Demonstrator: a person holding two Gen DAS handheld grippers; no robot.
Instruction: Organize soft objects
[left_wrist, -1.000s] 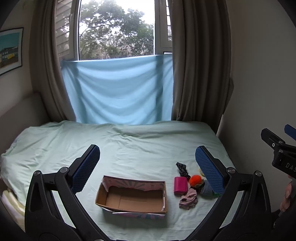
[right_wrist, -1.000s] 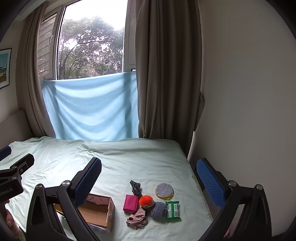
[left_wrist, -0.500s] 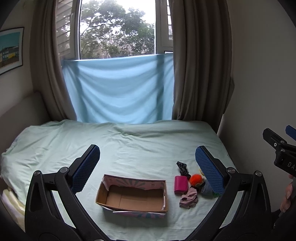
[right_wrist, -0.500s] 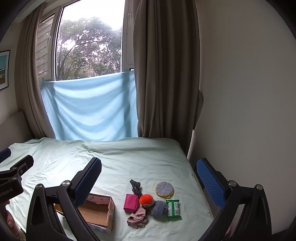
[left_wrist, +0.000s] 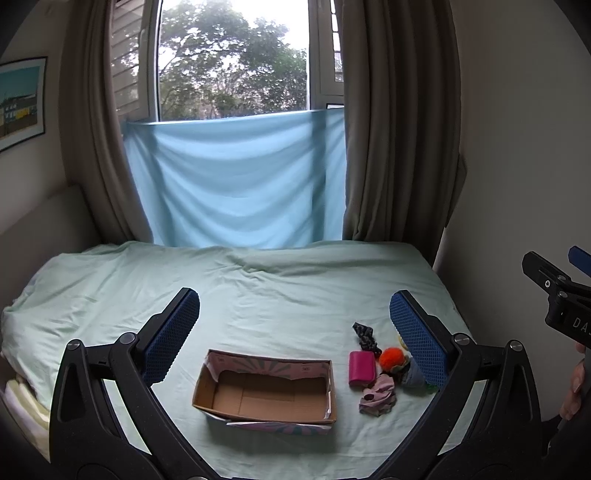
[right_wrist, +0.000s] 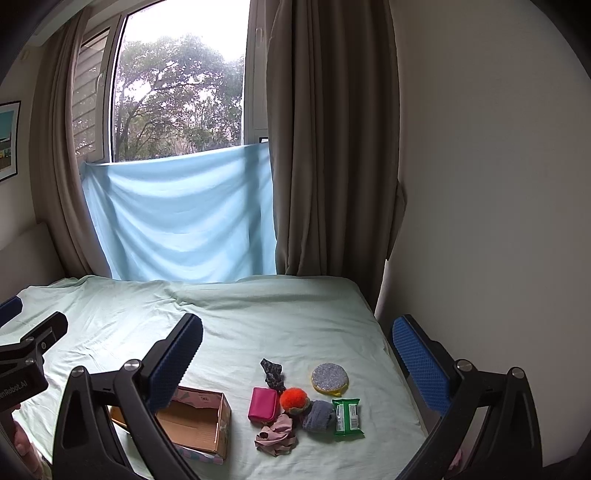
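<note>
An open cardboard box (left_wrist: 266, 391) (right_wrist: 195, 421) sits empty on the pale green bed (left_wrist: 280, 295). To its right lies a cluster of soft items: a pink pouch (right_wrist: 263, 403) (left_wrist: 362, 368), an orange pompom (right_wrist: 293, 398) (left_wrist: 391, 357), a pink scrunchie (right_wrist: 276, 438) (left_wrist: 377, 394), a grey-blue cloth (right_wrist: 319, 415), a dark patterned scrunchie (right_wrist: 272, 373) (left_wrist: 364, 334), a round grey-and-yellow pad (right_wrist: 329, 376) and a green tissue pack (right_wrist: 346, 416). My left gripper (left_wrist: 295, 332) is open above the box. My right gripper (right_wrist: 299, 358) is open above the cluster. Both are empty.
A window with brown curtains (left_wrist: 399, 122) and a blue cloth (left_wrist: 240, 181) stands behind the bed. A white wall (right_wrist: 487, 203) runs along the bed's right edge. A headboard (left_wrist: 40, 218) is at the left. The bed's far half holds no objects.
Both grippers have drifted only slightly; the views are almost the same. Nothing on the bed has moved.
</note>
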